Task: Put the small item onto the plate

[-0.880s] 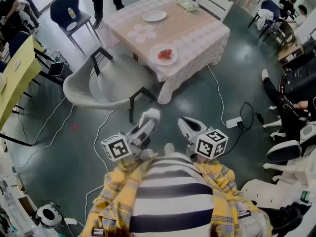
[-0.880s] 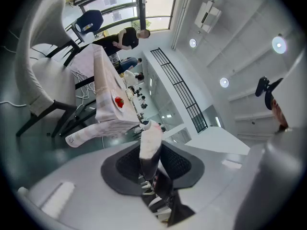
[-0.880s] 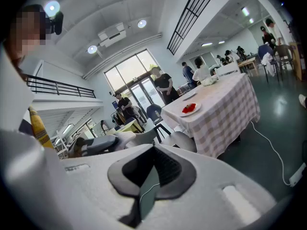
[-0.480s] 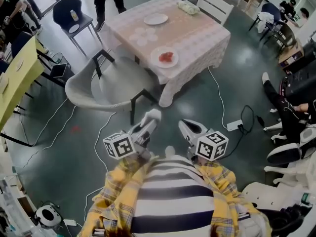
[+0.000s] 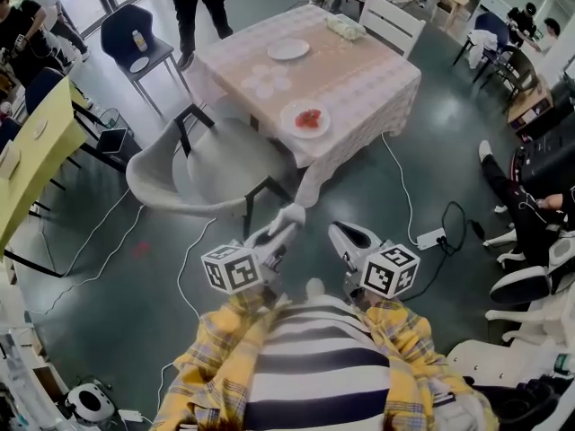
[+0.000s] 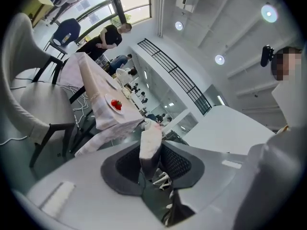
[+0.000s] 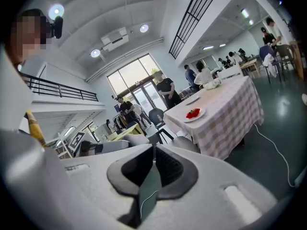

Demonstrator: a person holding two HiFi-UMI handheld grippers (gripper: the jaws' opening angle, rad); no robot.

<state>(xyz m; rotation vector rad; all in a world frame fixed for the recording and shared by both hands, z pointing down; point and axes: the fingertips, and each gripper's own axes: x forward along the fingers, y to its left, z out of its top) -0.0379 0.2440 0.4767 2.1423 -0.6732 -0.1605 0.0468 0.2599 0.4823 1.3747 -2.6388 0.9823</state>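
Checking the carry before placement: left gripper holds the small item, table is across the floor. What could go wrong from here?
1. The small item sticks far out of the left gripper, pinched at one end; it may slip.
2. Cables and a power strip lie on the floor toward the table: trip hazard.
3. Near plate holds red food, far plate looks empty; wrong pick possible.

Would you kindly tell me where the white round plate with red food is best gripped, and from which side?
Probably by its near rim, coming from this side of the checked-cloth table: the white round plate lies flat close to that edge, red food in its middle. The empty right tongs suit it.
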